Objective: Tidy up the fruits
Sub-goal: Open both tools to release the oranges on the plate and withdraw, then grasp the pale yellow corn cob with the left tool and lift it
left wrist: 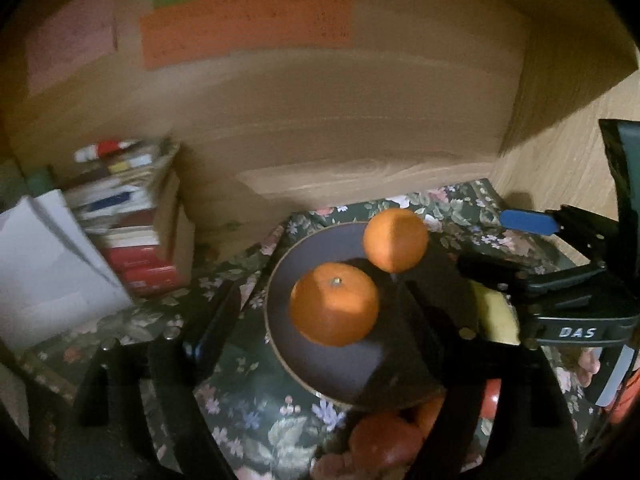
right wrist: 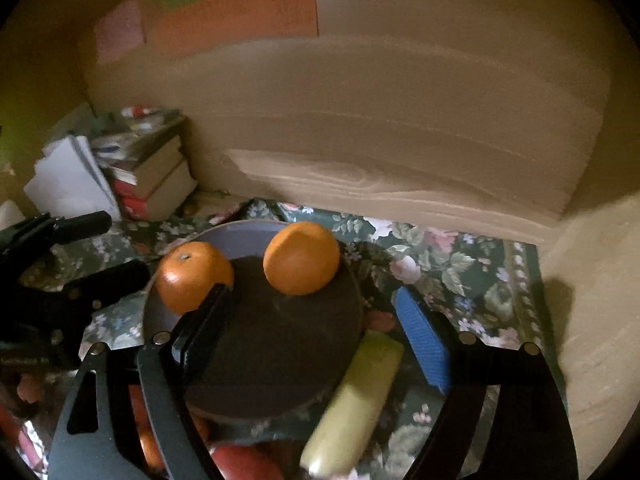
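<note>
- You are in a home, at a table with a flowery cloth.
- You see stacked books by a wooden wall with paper notes.

The counter is covered with a printed floral cloth, matt and woven-looking. The plate on it is smooth, with a dull satin finish. Both oranges have finely dimpled, slightly shiny peel. The right tongs are matt black plastic with metal rivets and a ribbed blue pad. Behind them, the wall is grained wood, and the books are paper.
</note>
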Tool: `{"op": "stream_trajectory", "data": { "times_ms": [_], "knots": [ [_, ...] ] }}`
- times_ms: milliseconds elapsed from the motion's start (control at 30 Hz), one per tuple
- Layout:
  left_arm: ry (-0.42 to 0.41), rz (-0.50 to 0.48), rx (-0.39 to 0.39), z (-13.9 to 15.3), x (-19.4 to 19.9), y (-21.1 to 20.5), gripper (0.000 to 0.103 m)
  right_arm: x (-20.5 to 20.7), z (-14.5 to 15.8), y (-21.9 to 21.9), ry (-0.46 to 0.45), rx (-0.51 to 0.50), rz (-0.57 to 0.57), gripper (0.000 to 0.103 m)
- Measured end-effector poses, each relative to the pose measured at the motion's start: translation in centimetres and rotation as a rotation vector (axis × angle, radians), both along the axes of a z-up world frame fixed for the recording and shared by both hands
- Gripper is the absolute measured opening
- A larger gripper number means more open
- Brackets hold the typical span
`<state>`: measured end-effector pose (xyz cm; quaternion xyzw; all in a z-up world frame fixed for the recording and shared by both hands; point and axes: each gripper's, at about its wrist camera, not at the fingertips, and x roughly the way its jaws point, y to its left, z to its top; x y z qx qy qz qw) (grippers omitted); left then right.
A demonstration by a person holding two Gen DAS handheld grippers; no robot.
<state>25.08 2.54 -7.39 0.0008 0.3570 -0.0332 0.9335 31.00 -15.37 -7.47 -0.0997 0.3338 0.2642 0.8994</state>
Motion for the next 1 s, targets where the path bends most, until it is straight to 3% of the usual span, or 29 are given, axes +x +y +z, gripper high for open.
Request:
{"op": "stream_trajectory", "data": {
  "times_ms": [167, 433, 667, 867, 1000],
  "knots": [
    [-0.036, 0.009, 0.007, 0.7, -3.5, -0.6, 0.093, -3.9, 1.4, -1.6, -0.071, 0.022, 0.008, 0.083],
    [-0.01, 0.001, -0.01, -0.8, -7.8, -2.6, 0.1, -8.9, 1.3, -3.6, -0.131, 0.066, 0.016, 0.084],
    [0.084, -0.006, -0.022, -4.0, -9.8, -4.7, 0.1, -11.8, -0.3, -5.2, -0.141, 0.064, 0.002, 0.085],
    [0.118, -0.013, -0.033, -5.4, -11.2, -6.5, 0.1, -12.1, -1.5, -6.5, -0.107, 0.08, -0.025, 0.089],
    [0.142, -0.028, -0.001, -6.5, -11.4, -8.3, 0.1, -12.4, -1.8, -7.0, -0.093, 0.096, -0.026, 0.089]
  ]
}}
